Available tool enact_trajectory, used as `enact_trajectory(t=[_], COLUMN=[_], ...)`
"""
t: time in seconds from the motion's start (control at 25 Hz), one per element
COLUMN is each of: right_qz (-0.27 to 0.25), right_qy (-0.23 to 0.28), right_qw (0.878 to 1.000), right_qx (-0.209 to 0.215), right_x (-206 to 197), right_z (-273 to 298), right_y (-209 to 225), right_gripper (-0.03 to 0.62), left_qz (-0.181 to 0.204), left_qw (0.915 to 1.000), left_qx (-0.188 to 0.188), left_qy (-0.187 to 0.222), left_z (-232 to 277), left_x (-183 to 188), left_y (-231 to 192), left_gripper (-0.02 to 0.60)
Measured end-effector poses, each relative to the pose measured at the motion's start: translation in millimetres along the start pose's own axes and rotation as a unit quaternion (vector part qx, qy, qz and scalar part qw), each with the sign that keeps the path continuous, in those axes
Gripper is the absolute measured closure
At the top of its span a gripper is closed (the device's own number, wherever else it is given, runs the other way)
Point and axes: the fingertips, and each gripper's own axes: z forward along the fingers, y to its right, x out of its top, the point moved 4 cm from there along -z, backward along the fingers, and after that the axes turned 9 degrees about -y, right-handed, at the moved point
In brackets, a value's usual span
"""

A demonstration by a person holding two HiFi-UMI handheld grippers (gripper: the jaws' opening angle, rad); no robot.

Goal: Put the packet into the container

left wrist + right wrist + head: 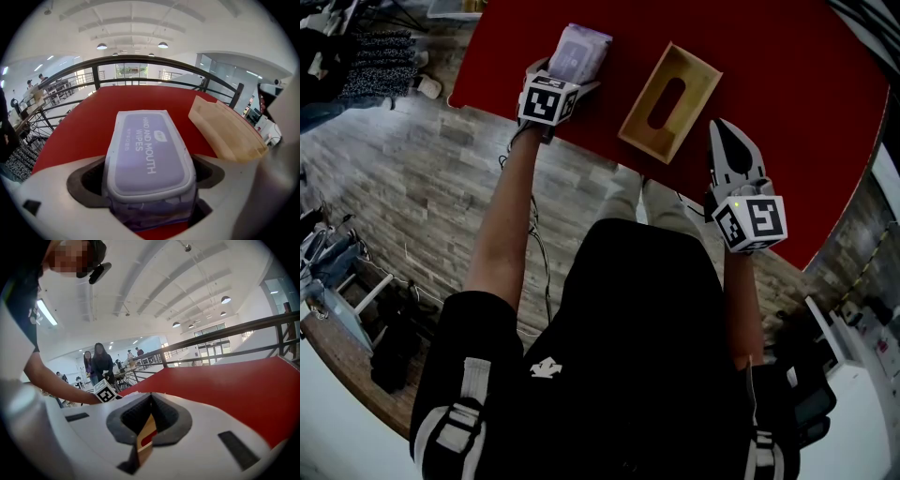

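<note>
Nearest on my feed is the person's dark top, with both bare forearms reaching forward; the right tool (725, 133) (150, 398) is over the near edge of the red tabletop (797, 103) (225, 385), its marker cube closest to the body and its point aimed away; its jaws are drawn together with nothing between them, only a thin slit through which a sliver of wood and red shows in the right gripper view.

Further out on the left, the left tool (572, 73) (150, 166) is clamped on the packet (578, 49) (147, 150), one jaw on each long side; the packet is a pale lilac pack of wipes with a flat lid facing up, printed "HAND AND MOUTH WIPES"; it is over the near left part of the tabletop, close to the edge, and I cannot tell whether it rests on the surface or is held just off it.

To the right of the packet, apart from it, the container (668, 101) (227, 131) lies on the tabletop between the two tools; it is a light wooden box with a long rounded slot in its top face, turned at an angle to the table edge; the packet is outside it.

Beyond the tabletop's far edge a dark railing (140, 63) runs across; below and to the left in the head view is a wood-plank floor (403, 169); far off in the right gripper view some people (98, 363) stand in a bright hall.
</note>
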Motion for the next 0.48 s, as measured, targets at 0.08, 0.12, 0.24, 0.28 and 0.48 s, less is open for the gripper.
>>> enact_trajectory(t=[0.08,0.12,0.24,0.28,0.48], right_qz=[0.000,0.000,0.000,0.000,0.002], right_qy=[-0.002,-0.002,-0.003,-0.003,-0.003], right_qw=[1.000,1.000,1.000,1.000,1.000], right_qx=[0.000,0.001,0.002,0.002,-0.003], right_x=[-1.5,-2.3,-3.8,-4.1,-6.8], right_z=[-0.2,-0.6,-1.4,-1.6,-4.4], right_y=[-0.2,-0.4,-1.1,-0.8,3.8], right_gripper=[0.574,0.574,0.574,0.574,0.574], left_qz=[-0.002,-0.006,-0.033,-0.037,-0.013], left_qw=[0.9999,0.9998,0.9989,0.9986,0.9987], left_qx=[0.010,0.016,0.033,0.038,0.049], left_qy=[-0.009,-0.010,-0.007,-0.006,0.002], left_z=[0.6,0.6,-1.3,-2.0,-5.3], left_x=[-0.1,-0.6,-2.0,-1.9,-1.0], left_y=[-0.1,-0.3,-2.7,-3.2,0.8], left_gripper=[0.078,0.078,0.106,0.117,0.158])
